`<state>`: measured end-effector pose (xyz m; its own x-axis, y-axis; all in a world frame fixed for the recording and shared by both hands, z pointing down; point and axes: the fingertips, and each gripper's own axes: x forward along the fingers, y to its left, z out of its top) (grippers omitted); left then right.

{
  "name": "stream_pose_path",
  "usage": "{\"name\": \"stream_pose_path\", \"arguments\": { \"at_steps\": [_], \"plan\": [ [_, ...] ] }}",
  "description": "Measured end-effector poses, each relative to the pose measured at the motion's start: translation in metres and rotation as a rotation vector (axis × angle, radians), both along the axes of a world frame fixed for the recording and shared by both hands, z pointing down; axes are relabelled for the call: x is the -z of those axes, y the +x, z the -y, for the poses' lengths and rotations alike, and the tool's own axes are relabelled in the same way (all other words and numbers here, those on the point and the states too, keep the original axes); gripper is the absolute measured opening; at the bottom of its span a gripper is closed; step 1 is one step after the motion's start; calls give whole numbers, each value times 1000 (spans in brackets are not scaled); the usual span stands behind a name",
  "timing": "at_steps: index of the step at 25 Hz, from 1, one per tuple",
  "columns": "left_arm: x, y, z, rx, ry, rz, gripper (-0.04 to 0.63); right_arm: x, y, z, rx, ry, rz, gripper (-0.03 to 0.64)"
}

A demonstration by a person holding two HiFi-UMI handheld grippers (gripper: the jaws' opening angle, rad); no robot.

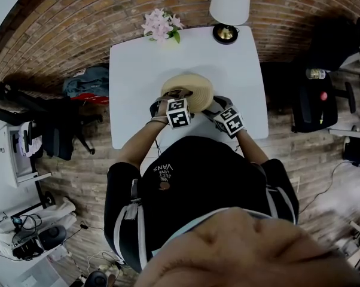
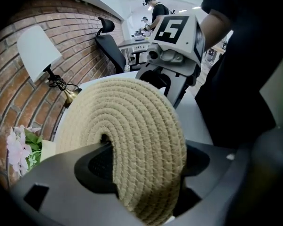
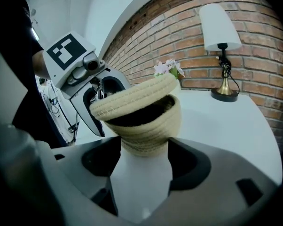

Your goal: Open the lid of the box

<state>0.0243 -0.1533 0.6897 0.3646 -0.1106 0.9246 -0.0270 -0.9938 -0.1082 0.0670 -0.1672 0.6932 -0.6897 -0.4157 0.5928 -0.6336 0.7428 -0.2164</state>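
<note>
Looking down on a white bench (image 1: 138, 70), a small round beige coiled-rope box (image 3: 148, 126) sits near its front edge at 12 o'clock from both grippers. The left gripper (image 2: 148, 168) reaches in from 7 o'clock of the box and the right gripper (image 3: 144, 154) from 5 o'clock. The left jaws pinch the rim of the flat round beige coiled-rope lid (image 2: 132, 126), a spiral disc of soft stitched cord with its edge between them. The right jaws press on either side of the box's bulging lower wall. The lid rides tilted above the rim, with a dark gap open toward the right gripper. Whether its far edge touches the box cannot be seen. A white-shaded brass lamp (image 1: 229, 5) stands at 1 o'clock and pink flowers (image 1: 161, 24) at 11 o'clock.
</note>
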Motion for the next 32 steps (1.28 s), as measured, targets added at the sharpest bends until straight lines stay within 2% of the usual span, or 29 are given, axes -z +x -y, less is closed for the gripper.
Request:
{"name": "stream_pose_path", "arguments": {
  "at_steps": [14, 20, 25, 32],
  "plan": [
    [24, -2, -9, -14, 52, -149, 368, 3, 1, -2, -68, 2, -15, 302],
    [37, -6, -13, 18, 71, -228, 368, 9, 1, -5, -107, 7, -11, 302],
    [51, -10, -16, 57, 92, -324, 367, 19, 5, -8, -175, 2, 16, 302],
    [68, -25, -10, 156, 122, -458, 367, 36, 14, -14, -265, 4, 52, 302]
  ]
}}
